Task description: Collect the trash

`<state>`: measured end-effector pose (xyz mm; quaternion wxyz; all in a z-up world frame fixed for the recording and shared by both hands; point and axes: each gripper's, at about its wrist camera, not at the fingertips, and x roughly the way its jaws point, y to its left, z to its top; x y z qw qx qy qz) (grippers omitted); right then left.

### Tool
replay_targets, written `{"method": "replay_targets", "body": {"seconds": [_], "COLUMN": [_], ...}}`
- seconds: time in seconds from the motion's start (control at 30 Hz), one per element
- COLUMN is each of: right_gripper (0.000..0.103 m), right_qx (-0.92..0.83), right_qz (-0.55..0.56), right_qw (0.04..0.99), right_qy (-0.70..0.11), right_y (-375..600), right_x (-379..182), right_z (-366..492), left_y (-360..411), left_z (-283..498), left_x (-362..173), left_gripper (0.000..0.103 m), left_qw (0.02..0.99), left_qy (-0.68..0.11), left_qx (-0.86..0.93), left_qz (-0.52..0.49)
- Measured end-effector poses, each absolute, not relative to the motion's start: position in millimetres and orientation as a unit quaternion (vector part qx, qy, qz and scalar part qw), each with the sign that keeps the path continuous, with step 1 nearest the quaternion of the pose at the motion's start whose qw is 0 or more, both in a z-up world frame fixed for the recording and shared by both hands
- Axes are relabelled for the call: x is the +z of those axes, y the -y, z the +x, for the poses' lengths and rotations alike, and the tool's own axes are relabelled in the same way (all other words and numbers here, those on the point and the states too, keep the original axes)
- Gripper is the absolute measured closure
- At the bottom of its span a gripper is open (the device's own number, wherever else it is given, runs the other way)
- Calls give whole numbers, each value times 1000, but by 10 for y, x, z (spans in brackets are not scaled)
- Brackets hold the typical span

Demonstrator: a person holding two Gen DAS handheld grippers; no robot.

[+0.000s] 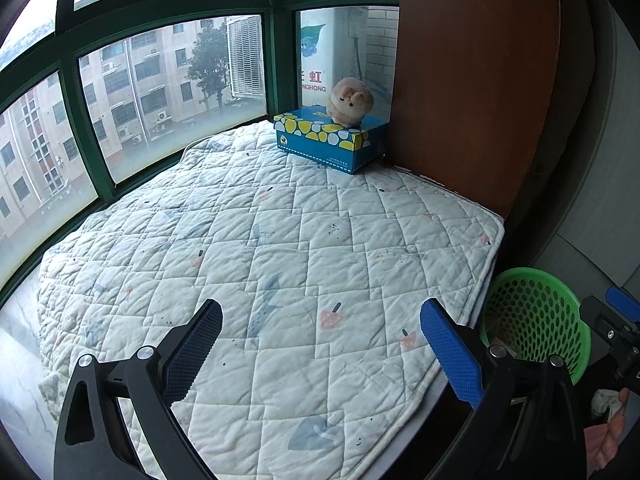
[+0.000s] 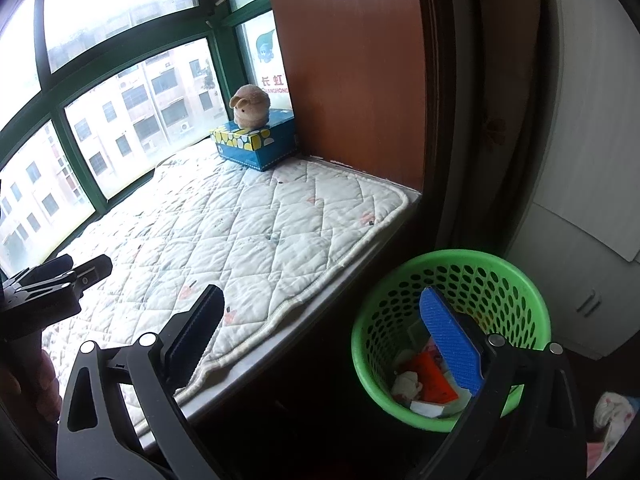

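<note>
A green perforated waste basket (image 2: 452, 276) stands on the floor beside the window seat. Inside it lie an orange wrapper (image 2: 432, 376), crumpled white paper (image 2: 406, 386) and other scraps. My right gripper (image 2: 324, 300) hovers open over the gap between the seat's edge and the basket, and nothing sits between its fingers. My left gripper (image 1: 322, 312) is open above the quilted mat (image 1: 260, 248), empty as well. The basket (image 1: 536, 320) shows at the lower right of the left wrist view, with the right gripper's body beside it.
A blue tissue box (image 1: 332, 140) with a beige plush toy (image 1: 350, 102) on top sits at the mat's far corner, against a brown wooden panel (image 1: 472, 80). Green-framed windows (image 1: 100, 128) bound the seat on the left. White cabinets (image 2: 580, 240) stand right of the basket.
</note>
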<state>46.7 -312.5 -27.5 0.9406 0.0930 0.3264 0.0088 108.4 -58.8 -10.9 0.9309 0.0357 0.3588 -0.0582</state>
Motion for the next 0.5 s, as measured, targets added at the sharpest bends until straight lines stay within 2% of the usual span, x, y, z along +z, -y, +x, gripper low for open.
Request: {"method": "replay_targets", "body": {"seconds": [0.5], "right_gripper": [5], "right_qx": [12], "right_qz": [90], "right_qw": [942], "right_qy": [-322], "right_y": [3090], "right_x": [-255], "right_z": [454], "left_y": [605], "left_z": [1039], "left_x": [-47], "left_gripper": [7], "left_qw": [936], "left_qy": [-346], "left_qx": [-48], "left_qz": [41]}}
